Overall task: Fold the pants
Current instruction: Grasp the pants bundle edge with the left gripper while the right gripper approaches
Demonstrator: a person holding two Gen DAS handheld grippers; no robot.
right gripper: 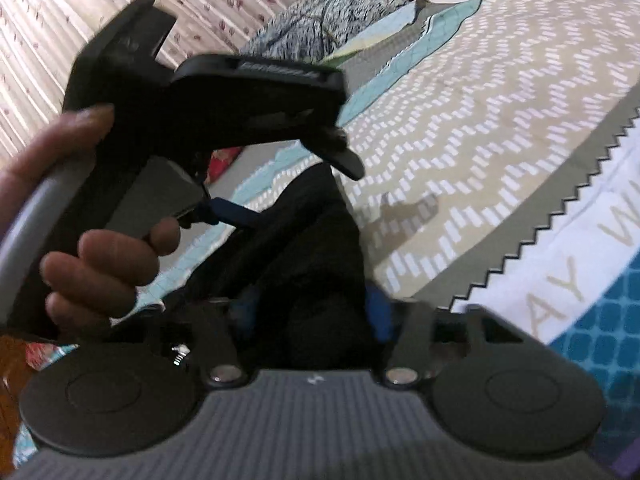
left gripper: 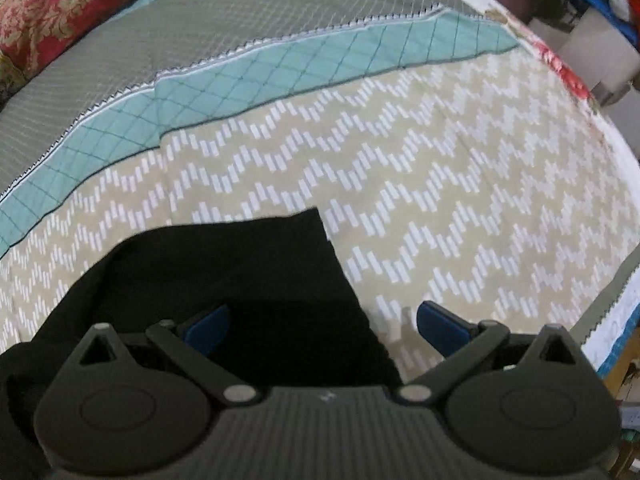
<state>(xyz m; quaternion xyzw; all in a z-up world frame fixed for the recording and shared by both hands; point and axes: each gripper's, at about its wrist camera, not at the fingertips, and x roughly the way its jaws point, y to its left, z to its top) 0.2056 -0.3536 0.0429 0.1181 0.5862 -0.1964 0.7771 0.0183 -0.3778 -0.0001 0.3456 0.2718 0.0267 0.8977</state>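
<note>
The black pants (left gripper: pixel 224 272) lie on the patterned bedspread (left gripper: pixel 440 160), reaching under my left gripper (left gripper: pixel 320 326). Its blue fingers (left gripper: pixel 440 328) stand wide apart over the pants' right edge, holding nothing. In the right wrist view the pants (right gripper: pixel 312 240) bunch up between the blue fingers (right gripper: pixel 378 312) of my right gripper (right gripper: pixel 312 312); the cloth fills the gap, and whether the jaws pinch it I cannot tell. The left gripper body (right gripper: pixel 224 96), held by a hand (right gripper: pixel 96 264), hangs just above and ahead of it.
A red floral pillow (left gripper: pixel 52 12) lies at the bed's far left. The bed's edge (left gripper: pixel 616 280) runs along the right with clutter beyond. A curtain (right gripper: pixel 80 0) and a grey-patterned bundle (right gripper: pixel 328 12) stand behind the bed.
</note>
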